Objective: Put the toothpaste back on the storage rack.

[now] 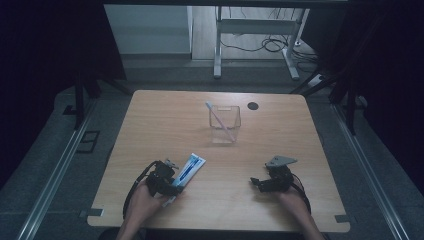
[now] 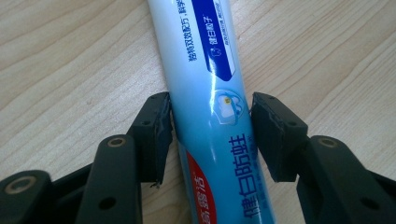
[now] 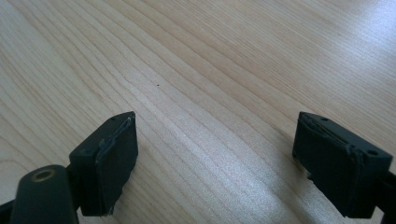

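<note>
Toothpaste tube (image 2: 210, 107) flat at the near-left of a pale wood counter (image 1: 165, 120), dim room around.
Left tool (image 2: 211, 135) straddles the tube, pads just beside it without visibly pressing; the right tool (image 3: 215, 158) stands wide over bare wood. A clear cup (image 1: 224, 125) with a toothbrush (image 1: 220, 120) stands mid-counter, open space all around. Tube carries blue Chinese print.

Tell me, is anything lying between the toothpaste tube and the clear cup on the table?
Nothing visible does. In the high view the toothpaste tube lies near the left hand-held gripper, and bare wooden table stretches from it to the clear cup, which already holds a toothbrush.
</note>
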